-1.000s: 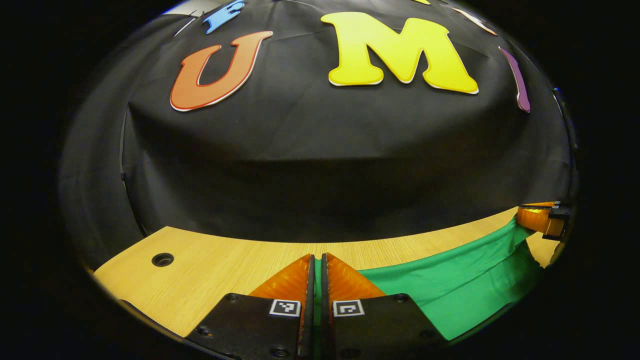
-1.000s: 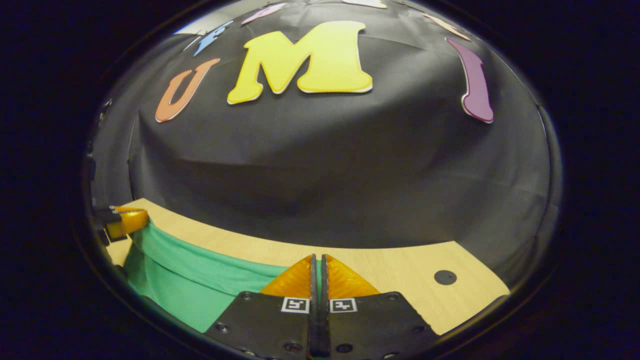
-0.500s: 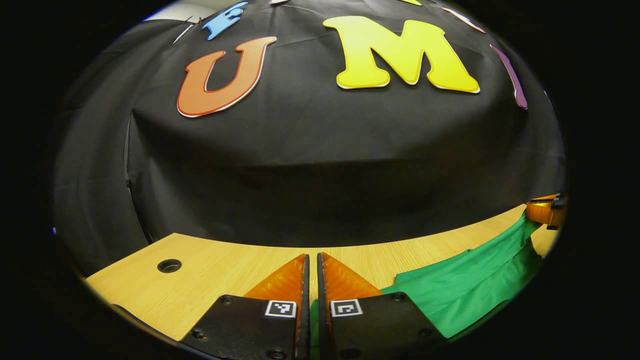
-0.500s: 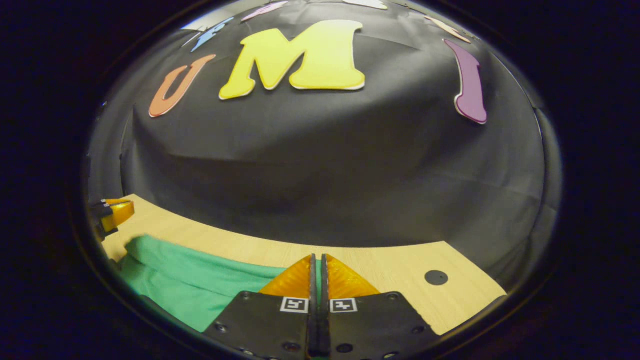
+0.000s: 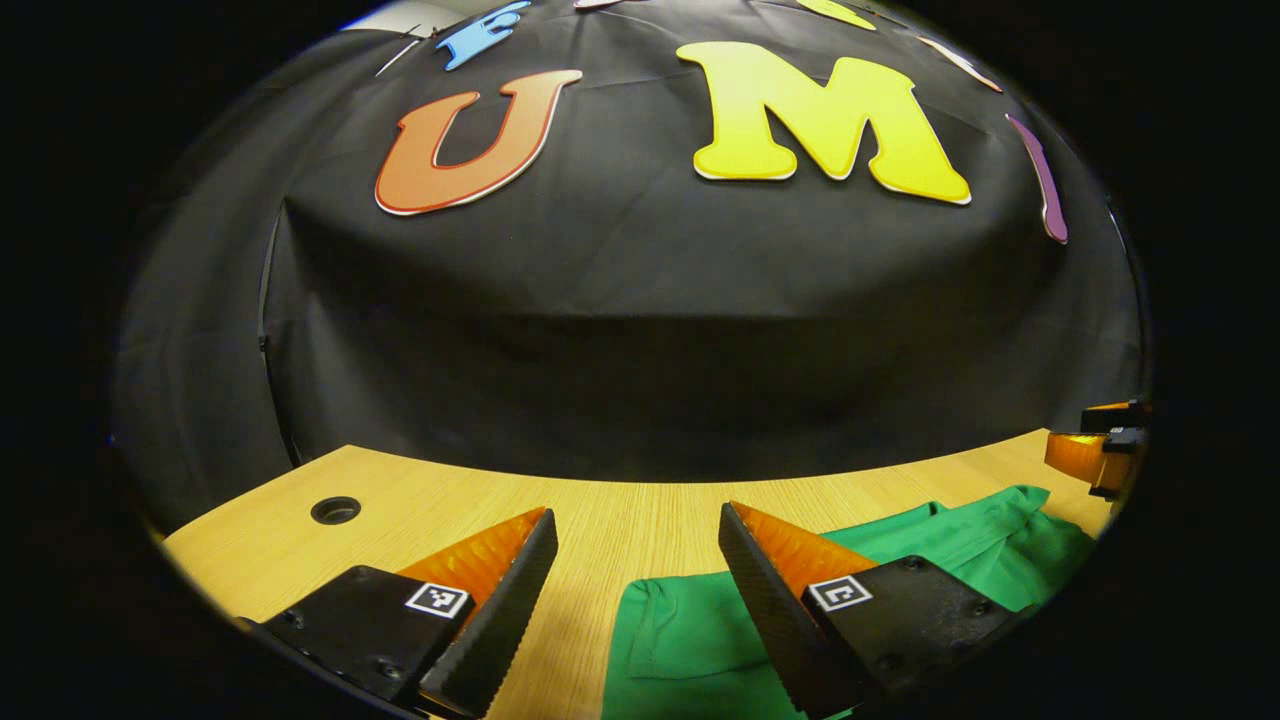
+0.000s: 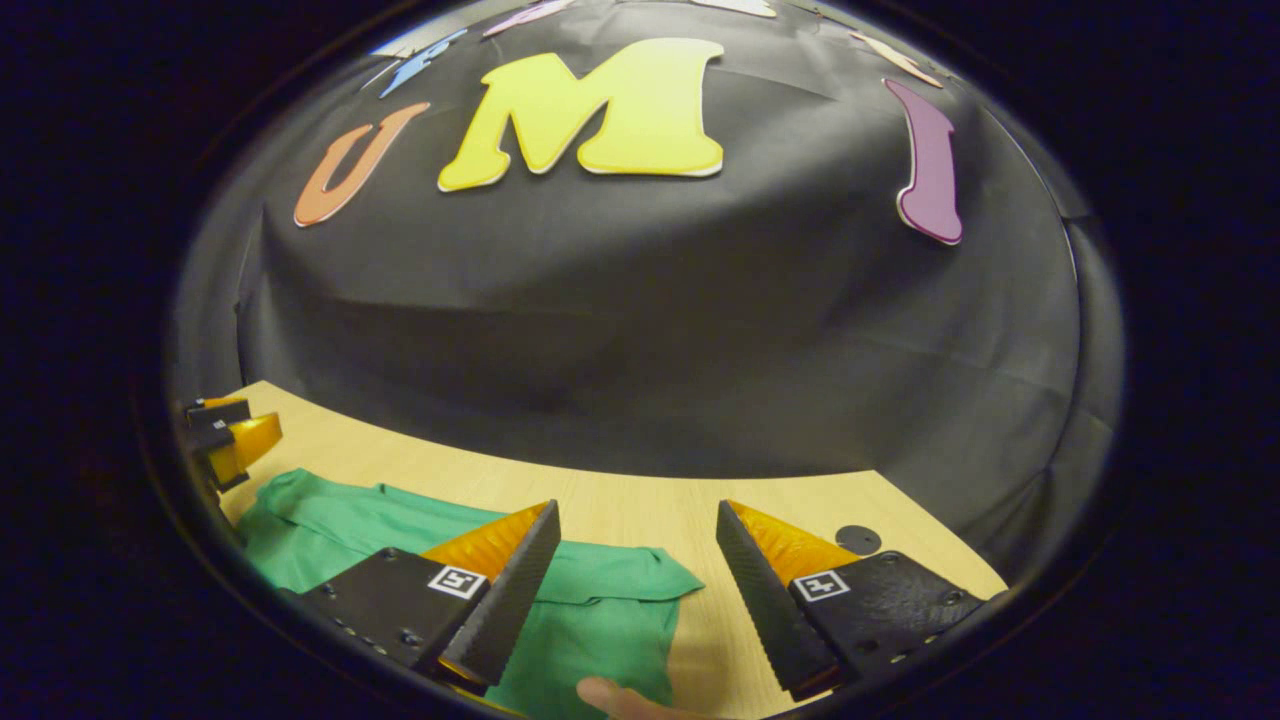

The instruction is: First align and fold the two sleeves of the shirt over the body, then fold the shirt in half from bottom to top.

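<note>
A green shirt [image 5: 700, 640] lies flat on the wooden table [image 5: 620, 520], its folded top edge reaching toward the right in the left gripper view. My left gripper [image 5: 635, 530] is open just above the shirt's left corner, fingers spread with nothing between them. The same green shirt [image 6: 590, 610] shows in the right gripper view, where my right gripper [image 6: 635, 525] is open over the shirt's right corner. Each gripper appears small at the edge of the other's view: the right gripper [image 5: 1095, 455] far right, the left gripper [image 6: 235, 445] far left.
The table has a round hole [image 5: 335, 510] near its left end and a dark round cap [image 6: 853, 540] near its right end. The black booth wall [image 5: 640, 330] rises right behind the table's far edge. A fingertip [image 6: 610, 697] shows at the bottom of the right gripper view.
Both grippers were shut on the shirt's lifted edge; the left let go first, then the right, and both jaws now stand wide. The shirt has dropped flat onto the table.
</note>
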